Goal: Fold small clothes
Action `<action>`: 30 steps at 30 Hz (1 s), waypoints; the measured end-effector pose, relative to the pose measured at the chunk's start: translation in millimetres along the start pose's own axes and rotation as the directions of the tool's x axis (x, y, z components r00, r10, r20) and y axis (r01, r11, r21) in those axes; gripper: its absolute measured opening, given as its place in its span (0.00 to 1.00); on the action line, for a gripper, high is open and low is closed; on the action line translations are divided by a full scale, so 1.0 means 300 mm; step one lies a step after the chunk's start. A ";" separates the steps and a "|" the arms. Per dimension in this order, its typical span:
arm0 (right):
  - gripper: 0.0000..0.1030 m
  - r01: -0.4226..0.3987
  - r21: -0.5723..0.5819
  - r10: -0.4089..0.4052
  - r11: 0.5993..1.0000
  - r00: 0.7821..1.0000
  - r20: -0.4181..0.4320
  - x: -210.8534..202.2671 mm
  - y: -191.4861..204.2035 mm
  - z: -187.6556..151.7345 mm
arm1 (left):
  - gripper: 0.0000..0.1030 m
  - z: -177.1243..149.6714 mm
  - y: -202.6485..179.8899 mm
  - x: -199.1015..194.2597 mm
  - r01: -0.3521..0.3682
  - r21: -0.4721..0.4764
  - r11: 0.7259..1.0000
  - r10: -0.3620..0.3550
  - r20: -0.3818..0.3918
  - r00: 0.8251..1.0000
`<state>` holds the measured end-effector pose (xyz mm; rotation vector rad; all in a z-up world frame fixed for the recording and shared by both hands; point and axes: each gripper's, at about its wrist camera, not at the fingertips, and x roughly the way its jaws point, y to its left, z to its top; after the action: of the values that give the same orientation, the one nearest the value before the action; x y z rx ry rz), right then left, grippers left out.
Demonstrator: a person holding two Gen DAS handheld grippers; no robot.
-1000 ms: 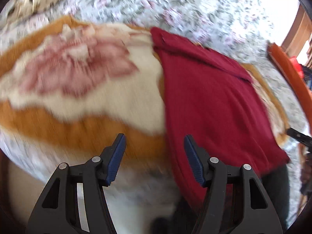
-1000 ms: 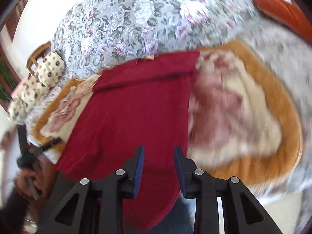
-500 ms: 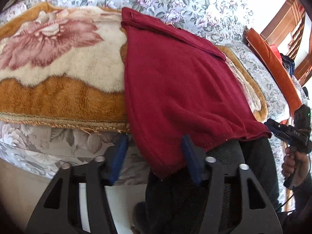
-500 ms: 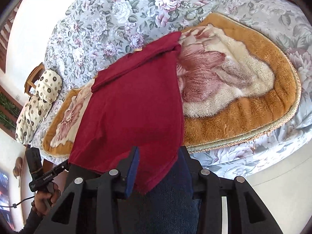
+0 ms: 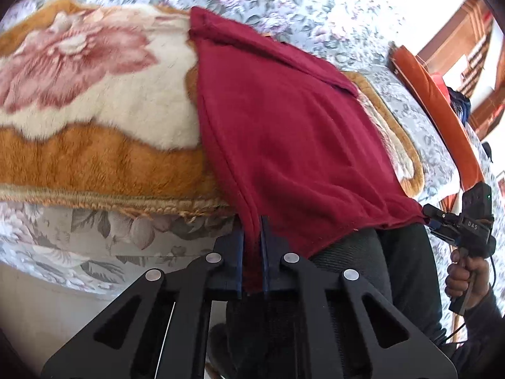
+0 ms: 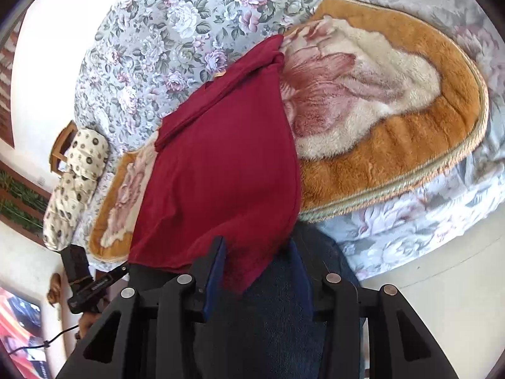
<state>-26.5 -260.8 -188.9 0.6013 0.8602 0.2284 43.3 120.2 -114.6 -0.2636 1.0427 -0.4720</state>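
— Where's the dark red knit garment [image 5: 284, 132]?

— On the orange plush floral blanket [image 5: 94, 158]; my left gripper [image 5: 251, 252] pinches its six-o'clock corner.

— Right gripper [image 6: 257, 271]?

— Fingers spread around the other corner, tip hidden.

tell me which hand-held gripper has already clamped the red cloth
The left hand-held gripper: its jaws are shut on the hanging corner of the red cloth. The right hand-held gripper is open around the other corner.

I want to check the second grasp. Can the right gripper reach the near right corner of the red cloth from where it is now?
Probably yes. The right gripper is open, and the red cloth hangs its corner between the fingers with nothing in front. The left gripper is shut on the other corner.
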 end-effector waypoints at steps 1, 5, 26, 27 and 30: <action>0.40 0.001 -0.016 -0.001 1.000 1.000 -0.001 -0.006 0.006 -0.006 | 0.07 0.004 -0.005 -0.001 -0.002 0.007 1.000 0.002 0.001 1.000; 0.31 0.006 -0.086 -0.005 0.996 1.000 0.013 -0.005 0.030 -0.011 | 0.07 0.013 0.013 0.015 0.007 -0.018 1.000 -0.007 -0.009 1.000; 0.00 -0.102 -0.215 0.111 0.971 0.993 0.030 -0.278 0.118 -0.068 | 0.01 -0.090 -0.094 -0.308 0.006 0.038 0.999 -0.011 0.110 0.994; 0.00 -0.125 -0.206 0.131 0.970 0.991 0.012 -0.305 0.119 -0.083 | 0.01 -0.112 -0.105 -0.321 0.001 0.046 0.999 -0.006 0.110 0.994; 0.00 -0.106 -0.238 0.112 0.966 0.994 0.014 -0.364 0.126 -0.114 | 0.01 -0.151 -0.081 -0.313 -0.019 0.005 1.000 0.019 0.123 0.992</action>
<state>-121.0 -262.5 -114.0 0.4277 0.7609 0.4162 -41.4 146.0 -54.5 -0.2739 0.9225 -0.4362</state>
